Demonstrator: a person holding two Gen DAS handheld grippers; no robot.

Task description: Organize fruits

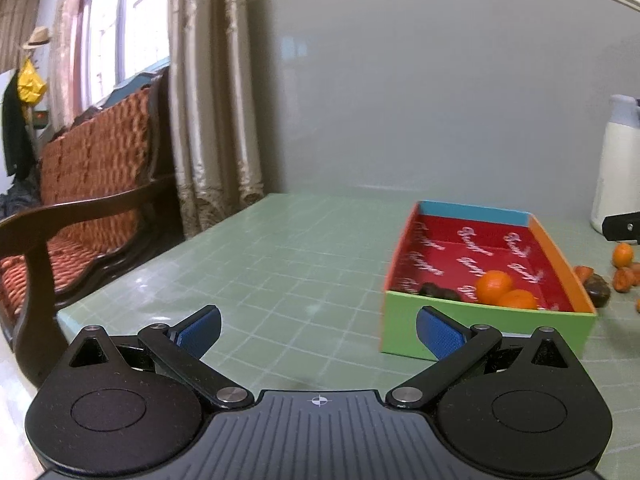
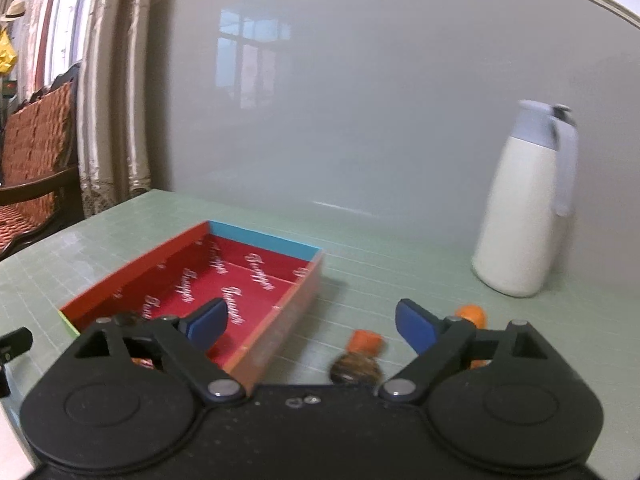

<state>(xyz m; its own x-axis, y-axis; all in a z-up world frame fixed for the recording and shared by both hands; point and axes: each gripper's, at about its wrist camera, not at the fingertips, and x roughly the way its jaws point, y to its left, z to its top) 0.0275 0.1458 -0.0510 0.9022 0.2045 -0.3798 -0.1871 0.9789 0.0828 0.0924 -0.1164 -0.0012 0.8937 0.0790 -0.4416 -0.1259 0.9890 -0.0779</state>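
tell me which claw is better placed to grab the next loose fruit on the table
Right. The right claw hangs open with the dark fruit just ahead between its fingers. The left claw faces bare mat, left of the box.

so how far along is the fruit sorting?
Partly done: two oranges and a dark fruit sit in the box. Both tools, left and right, are open, holding nothing. Left: a dark fruit and orange pieces on the mat.
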